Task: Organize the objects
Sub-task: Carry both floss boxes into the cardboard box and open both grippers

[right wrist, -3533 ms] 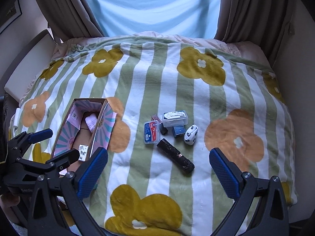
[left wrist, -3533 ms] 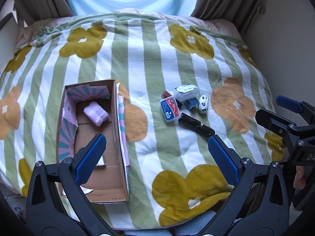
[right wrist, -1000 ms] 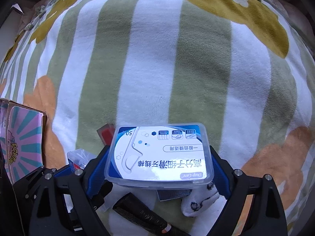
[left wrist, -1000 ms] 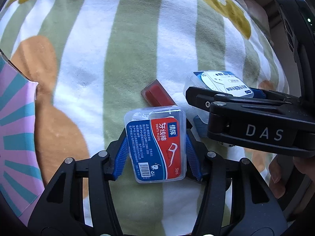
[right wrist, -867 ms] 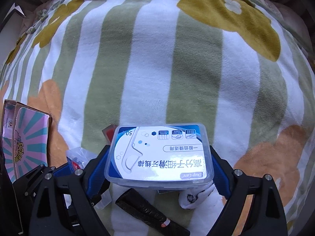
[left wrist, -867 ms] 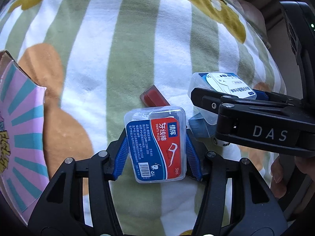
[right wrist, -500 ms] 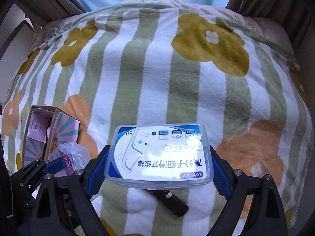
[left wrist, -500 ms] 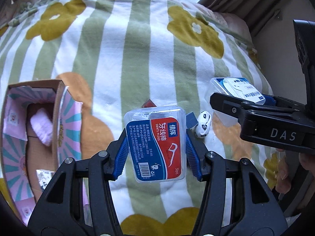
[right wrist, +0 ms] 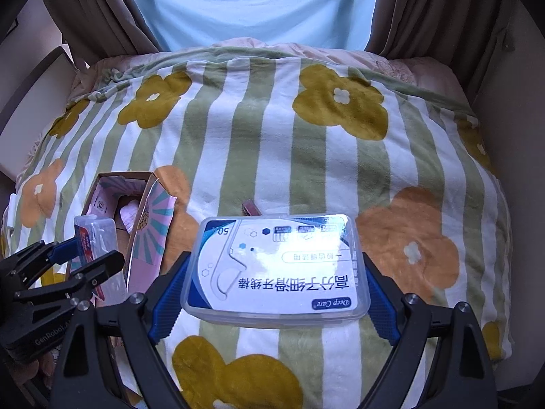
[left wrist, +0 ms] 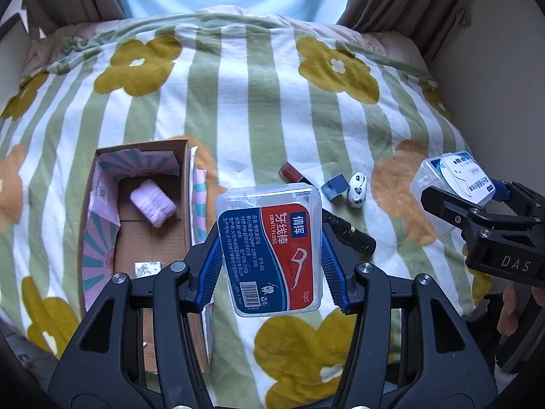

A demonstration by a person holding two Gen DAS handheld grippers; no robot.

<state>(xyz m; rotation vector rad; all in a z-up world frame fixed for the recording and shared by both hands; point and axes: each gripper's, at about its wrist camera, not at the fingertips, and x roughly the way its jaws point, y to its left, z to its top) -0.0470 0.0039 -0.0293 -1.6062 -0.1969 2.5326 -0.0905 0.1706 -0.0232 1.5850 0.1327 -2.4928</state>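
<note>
My left gripper (left wrist: 270, 255) is shut on a clear dental floss box with a red and blue label (left wrist: 269, 248), held above the bed. My right gripper (right wrist: 276, 284) is shut on a clear floss pick box with a white and blue label (right wrist: 276, 266), also held in the air; it shows at the right of the left wrist view (left wrist: 449, 187). An open cardboard box (left wrist: 102, 225) with a pink lining lies on the bed to the left, with a lilac roll (left wrist: 153, 202) inside. The left gripper's box shows in the right wrist view (right wrist: 95, 238).
On the striped flower blanket (left wrist: 238, 109) lie a red item (left wrist: 291, 173), a small blue block (left wrist: 335, 187), a white spotted object (left wrist: 357, 191) and a black tube (left wrist: 351, 233). Curtains and a window stand behind the bed; a wall is at the right.
Both grippers closed on their floss boxes and lifted them up and back from the blanket. The cardboard box and the whole bed have come into view.
</note>
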